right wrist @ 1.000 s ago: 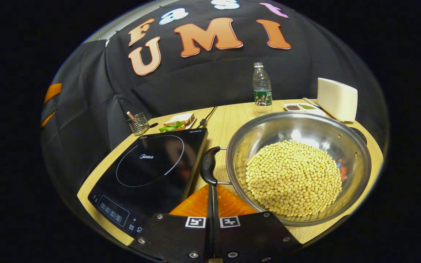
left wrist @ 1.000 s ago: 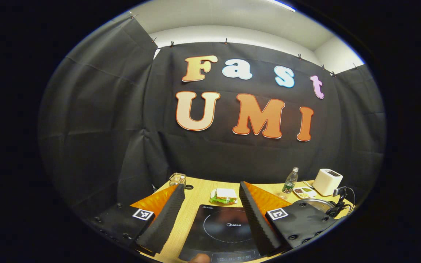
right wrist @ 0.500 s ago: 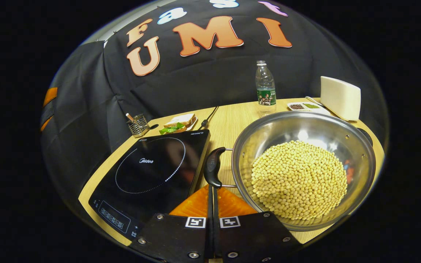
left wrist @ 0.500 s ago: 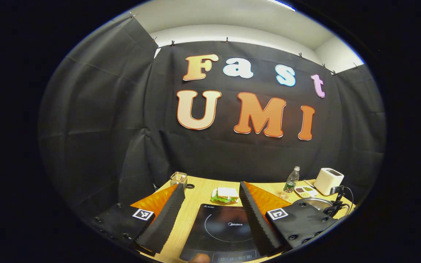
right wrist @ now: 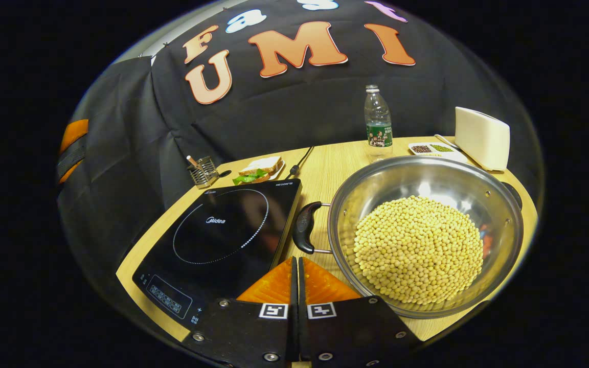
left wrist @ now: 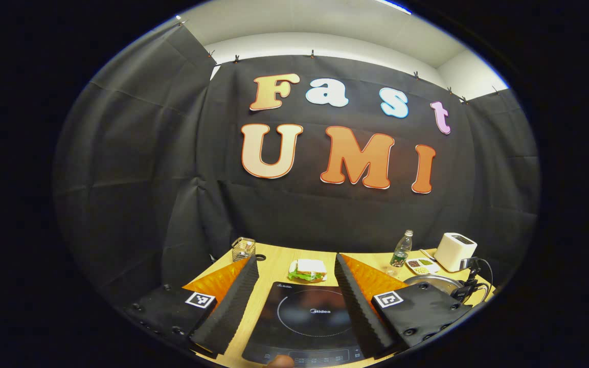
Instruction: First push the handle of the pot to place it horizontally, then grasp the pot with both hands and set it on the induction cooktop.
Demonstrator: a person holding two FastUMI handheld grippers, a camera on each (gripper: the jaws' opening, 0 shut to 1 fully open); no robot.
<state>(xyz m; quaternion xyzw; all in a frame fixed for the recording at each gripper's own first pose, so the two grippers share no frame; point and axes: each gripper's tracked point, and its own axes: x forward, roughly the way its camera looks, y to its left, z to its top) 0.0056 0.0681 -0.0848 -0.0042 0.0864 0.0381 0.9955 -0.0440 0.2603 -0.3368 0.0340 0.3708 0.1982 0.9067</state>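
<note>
pot [right wrist: 425,235] right of the induction cooktop [right wrist: 223,232], heaped with beans | looks heavy, steel slick; I'd grip the near-left handle [right wrist: 304,234] and the far one | right gripper [right wrist: 295,263] pressed closed, empty | left gripper [left wrist: 294,273] spread wide over the cooktop

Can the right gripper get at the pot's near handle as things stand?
Probably yes. The right gripper, jaws shut, sits just short of the pot's black handle, with only bare table between them. The induction cooktop lies alongside and does not block the approach.
</note>
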